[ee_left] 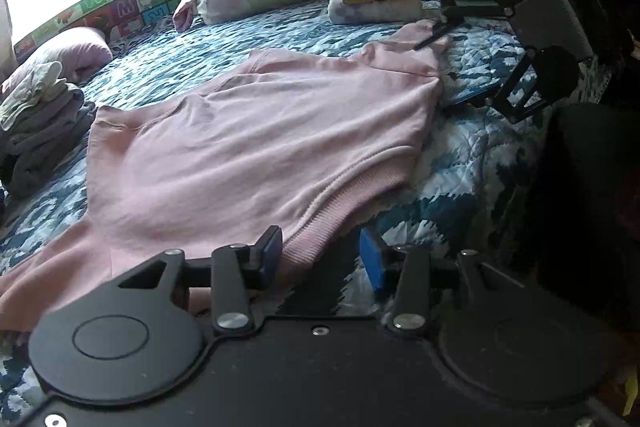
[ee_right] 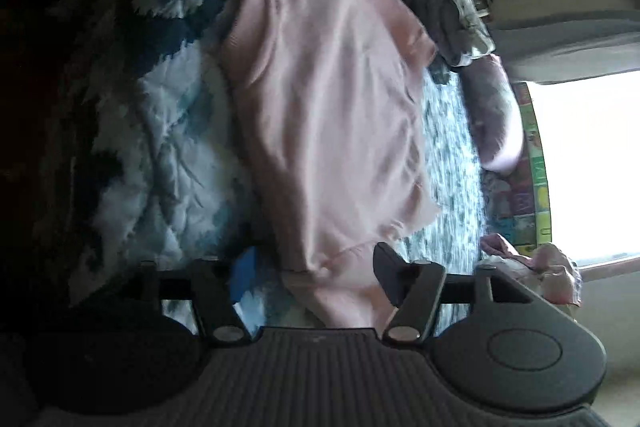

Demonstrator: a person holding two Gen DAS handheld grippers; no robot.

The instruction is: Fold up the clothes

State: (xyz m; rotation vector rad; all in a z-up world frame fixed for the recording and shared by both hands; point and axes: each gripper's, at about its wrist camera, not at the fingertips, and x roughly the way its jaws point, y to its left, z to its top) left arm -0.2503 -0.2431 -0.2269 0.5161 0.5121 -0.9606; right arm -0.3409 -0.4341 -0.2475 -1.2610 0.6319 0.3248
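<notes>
One pink sweatshirt (ee_left: 256,131), flat on bed (ee_left: 472,163) for folding; left gripper (ee_left: 320,259) fingers parted at hem (nothing pinched), right gripper (ee_right: 312,275) fingers wide astride cloth.

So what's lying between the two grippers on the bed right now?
The pink sweatshirt lies spread across the blue patterned quilt between the left gripper and the right gripper. The left wrist view shows the whole stretch.
</notes>
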